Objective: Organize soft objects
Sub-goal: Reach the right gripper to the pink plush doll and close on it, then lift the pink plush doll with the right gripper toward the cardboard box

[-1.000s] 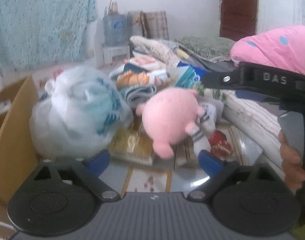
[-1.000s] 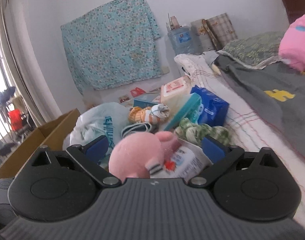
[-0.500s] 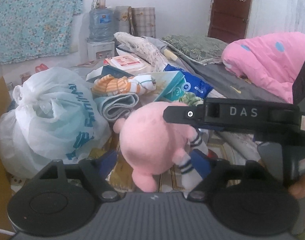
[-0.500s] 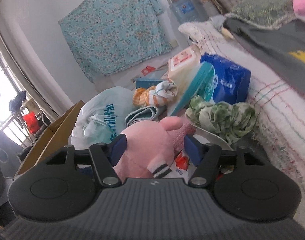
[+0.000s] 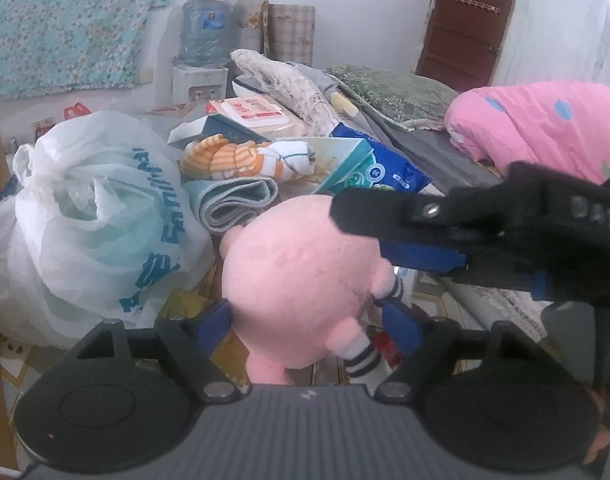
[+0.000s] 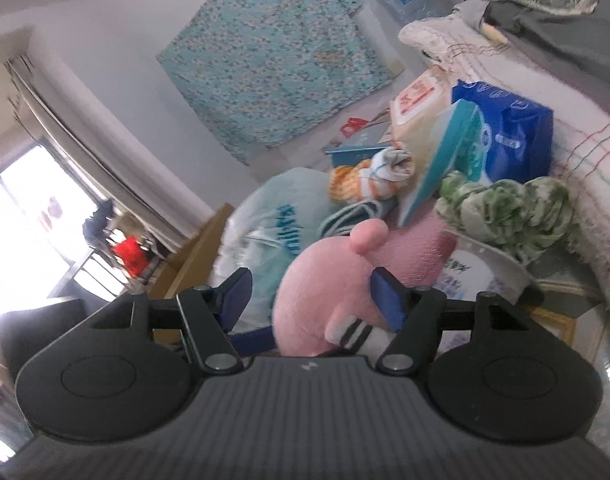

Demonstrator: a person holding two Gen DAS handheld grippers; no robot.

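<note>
A pink plush toy (image 5: 301, 280) with striped socks sits between the blue pads of my left gripper (image 5: 307, 322), which closes around its lower body. My right gripper (image 6: 311, 300) comes in from the right, rolled sideways, and its pads press the same plush (image 6: 321, 292); its black arm (image 5: 485, 232) crosses the left wrist view. Behind lie a rolled grey towel (image 5: 237, 202), an orange striped sock bundle (image 5: 245, 158) and a green patterned cloth (image 6: 505, 212).
A full white plastic bag (image 5: 89, 224) stands at the left beside a cardboard box (image 6: 197, 252). Tissue packs (image 6: 505, 136) and a teal box (image 5: 341, 164) lie behind. A bed with a pink blanket (image 5: 545, 124) fills the right.
Both grippers have moved in on the pink plush and narrowed around it. The right gripper has rolled sideways and its arm now crosses lower over the toy.
</note>
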